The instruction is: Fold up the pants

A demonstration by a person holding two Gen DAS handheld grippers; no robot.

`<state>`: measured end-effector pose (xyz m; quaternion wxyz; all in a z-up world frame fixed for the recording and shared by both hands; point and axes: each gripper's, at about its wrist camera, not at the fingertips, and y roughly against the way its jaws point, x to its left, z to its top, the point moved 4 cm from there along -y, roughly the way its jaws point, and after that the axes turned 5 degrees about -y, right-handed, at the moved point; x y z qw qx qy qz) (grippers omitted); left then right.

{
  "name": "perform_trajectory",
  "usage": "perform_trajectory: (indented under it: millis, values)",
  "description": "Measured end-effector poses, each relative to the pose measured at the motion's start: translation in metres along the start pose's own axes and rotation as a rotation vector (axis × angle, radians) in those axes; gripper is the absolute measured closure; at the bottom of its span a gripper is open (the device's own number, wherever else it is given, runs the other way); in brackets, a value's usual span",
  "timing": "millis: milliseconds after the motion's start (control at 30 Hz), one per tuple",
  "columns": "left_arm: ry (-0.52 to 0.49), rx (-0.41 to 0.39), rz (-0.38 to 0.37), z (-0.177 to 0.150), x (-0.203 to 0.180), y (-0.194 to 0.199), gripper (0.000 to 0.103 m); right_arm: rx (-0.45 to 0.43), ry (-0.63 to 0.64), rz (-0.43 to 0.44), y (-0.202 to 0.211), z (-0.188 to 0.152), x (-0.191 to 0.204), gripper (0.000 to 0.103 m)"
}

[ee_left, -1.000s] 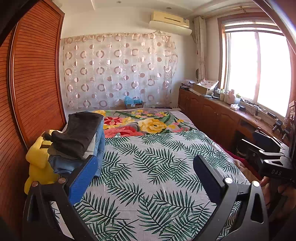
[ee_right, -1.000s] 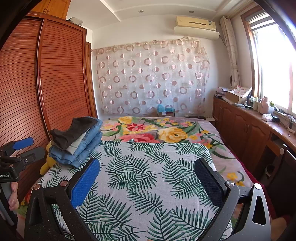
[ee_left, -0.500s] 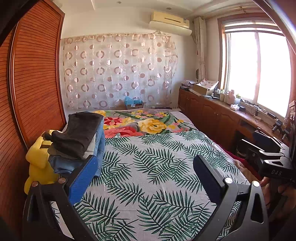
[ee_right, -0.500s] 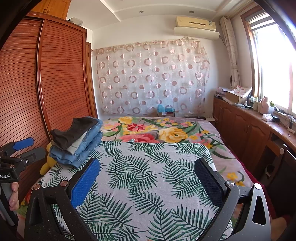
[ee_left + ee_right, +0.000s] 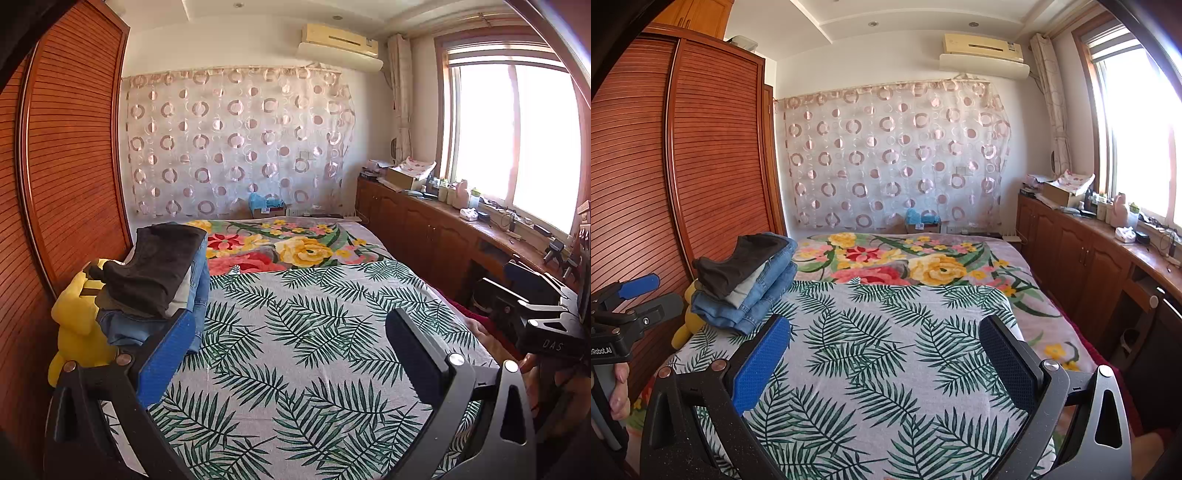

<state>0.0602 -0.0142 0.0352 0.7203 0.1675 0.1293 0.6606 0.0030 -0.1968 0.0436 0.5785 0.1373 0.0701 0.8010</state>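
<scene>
Two tongs, left tongs [image 5: 291, 347] and right tongs [image 5: 886, 350], hang spread apart and empty above the bed [image 5: 886, 317]; folded pants [image 5: 746, 284] sit stacked at its left edge beside the wardrobe [image 5: 701, 166].

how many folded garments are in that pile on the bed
4 that show, all in one stack at the bed's left edge beside the yellow plush toy: dark one on top, a pale layer, then two denim layers. More may be hidden.
</scene>
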Motion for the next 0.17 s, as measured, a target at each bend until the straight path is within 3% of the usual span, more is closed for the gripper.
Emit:
perform_trajectory:
  millis: [167]
  values:
    - [0.000,0.000,0.000,-0.0001,0.0000,0.0001,0.000,-0.002,0.001,0.000,0.0003,-0.0001,0.0003,0.001]
